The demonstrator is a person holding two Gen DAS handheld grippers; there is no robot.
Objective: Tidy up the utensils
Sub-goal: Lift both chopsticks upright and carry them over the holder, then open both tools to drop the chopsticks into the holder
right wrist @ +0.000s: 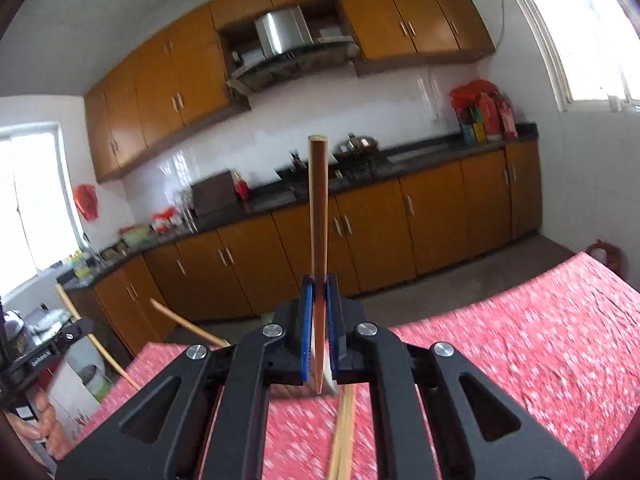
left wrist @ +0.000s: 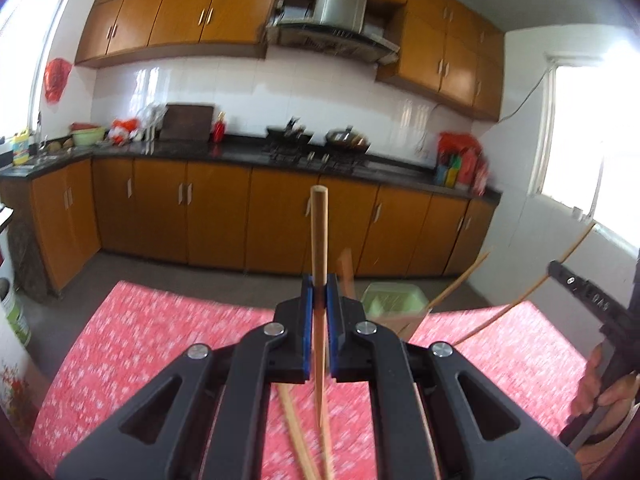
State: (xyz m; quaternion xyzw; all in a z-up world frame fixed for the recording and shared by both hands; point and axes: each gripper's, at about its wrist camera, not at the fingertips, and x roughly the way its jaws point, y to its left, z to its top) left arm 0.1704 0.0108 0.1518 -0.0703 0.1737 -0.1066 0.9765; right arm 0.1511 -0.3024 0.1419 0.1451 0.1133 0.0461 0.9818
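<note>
Both the left gripper [left wrist: 320, 286] and right gripper [right wrist: 319, 286] have jaws clamped on a chopstick [left wrist: 319, 236], lifted clear of the counter [left wrist: 160, 340] for sorting.

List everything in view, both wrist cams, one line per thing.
chopstick in left tongs: 1, light wood, clamped between the blue pads, upright
chopstick in right tongs: 1, light wood, clamped the same way, upright
loose chopsticks: count unclear from blur, light wood, on the tablecloth under the tongs
tablecloth: 1, red with white specks, over the table
green container: 1, pale green, far table edge
cabinets: several, orange-brown, under and above the dark counter
range hood: 1, steel, over the stove
left tongs: 1, black, shut on a chopstick
right tongs: 1, black, shut on a chopstick
hand: 1, holding the right tongs' handle
</note>
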